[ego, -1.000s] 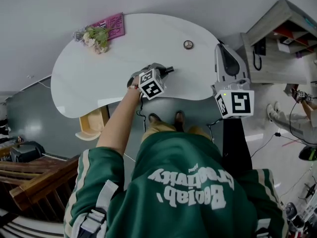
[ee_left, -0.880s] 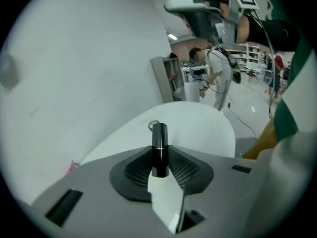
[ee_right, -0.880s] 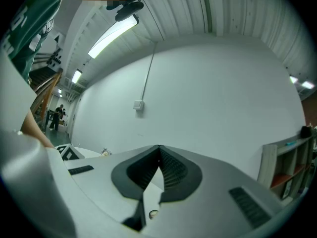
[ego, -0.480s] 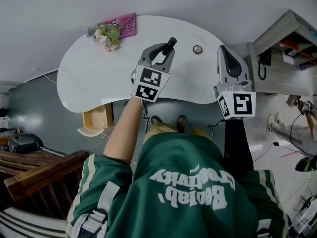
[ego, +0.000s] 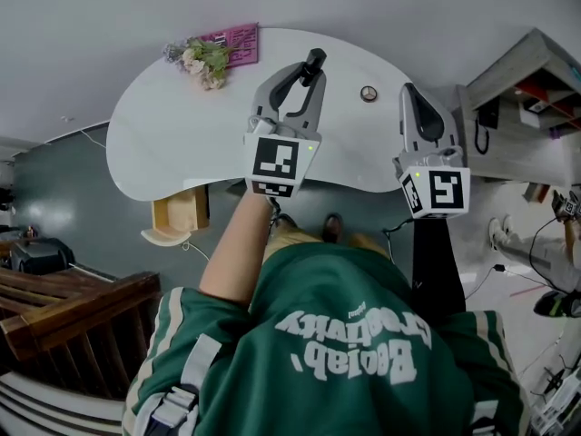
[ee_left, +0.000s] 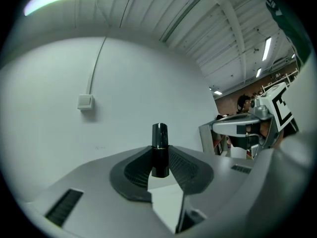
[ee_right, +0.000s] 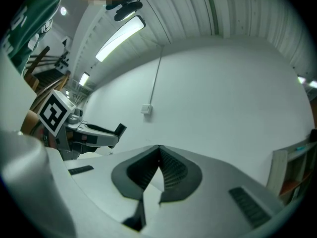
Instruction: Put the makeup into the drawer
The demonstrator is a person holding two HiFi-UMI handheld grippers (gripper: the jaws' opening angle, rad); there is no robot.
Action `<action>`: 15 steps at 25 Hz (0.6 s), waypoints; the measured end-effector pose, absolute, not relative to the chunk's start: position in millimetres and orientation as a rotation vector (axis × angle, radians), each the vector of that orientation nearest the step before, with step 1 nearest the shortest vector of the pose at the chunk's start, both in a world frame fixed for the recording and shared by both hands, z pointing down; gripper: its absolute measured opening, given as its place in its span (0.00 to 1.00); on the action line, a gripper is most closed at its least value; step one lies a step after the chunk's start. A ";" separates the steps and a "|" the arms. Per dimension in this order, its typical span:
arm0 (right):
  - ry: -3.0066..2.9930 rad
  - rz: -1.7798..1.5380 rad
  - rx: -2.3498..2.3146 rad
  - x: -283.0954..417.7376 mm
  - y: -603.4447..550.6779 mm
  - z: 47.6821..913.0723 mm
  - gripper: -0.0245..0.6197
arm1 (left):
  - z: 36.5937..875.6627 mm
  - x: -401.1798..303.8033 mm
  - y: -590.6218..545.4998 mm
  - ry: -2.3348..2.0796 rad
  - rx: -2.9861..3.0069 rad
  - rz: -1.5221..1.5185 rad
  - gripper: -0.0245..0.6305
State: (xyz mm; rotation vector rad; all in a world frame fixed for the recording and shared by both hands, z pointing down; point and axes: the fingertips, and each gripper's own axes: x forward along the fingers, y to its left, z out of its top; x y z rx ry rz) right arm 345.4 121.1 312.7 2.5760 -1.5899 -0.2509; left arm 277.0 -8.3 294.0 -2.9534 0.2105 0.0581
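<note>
A black makeup tube [ee_left: 159, 150] stands upright between the pads of my left gripper [ee_left: 161, 165], which is shut on it. From the head view that left gripper [ego: 307, 75] is raised high above the white table [ego: 172, 134], and the tube [ego: 315, 60] sticks out past its tips. My right gripper [ego: 408, 90] hovers to the right near the table's end, shut with nothing in it; its own view shows the pads meeting at the tips [ee_right: 158, 148]. A small round makeup item [ego: 369, 93] lies on the table between the two grippers. The wooden drawer [ego: 176, 218] stands open under the table's near edge.
A flower bunch [ego: 204, 62] and a pink card [ego: 238, 44] sit at the table's far edge. A shelf unit [ego: 522, 71] stands to the right. A dark wooden rail [ego: 73, 321] runs at the lower left. The person's feet are below the table's near edge.
My left gripper has lifted from the tabletop with the black tube and swung from pointing down to level. The right gripper has hardly moved.
</note>
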 end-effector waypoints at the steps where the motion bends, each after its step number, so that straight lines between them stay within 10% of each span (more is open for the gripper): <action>1: -1.598 -0.253 2.570 343.5 117.7 312.2 0.05 | 292.2 274.0 -10.2 0.218 -2.956 0.067 0.21; 15: -1.889 -0.283 2.368 254.5 -19.6 301.0 0.05 | 278.3 162.9 -116.2 0.474 -2.914 0.054 0.21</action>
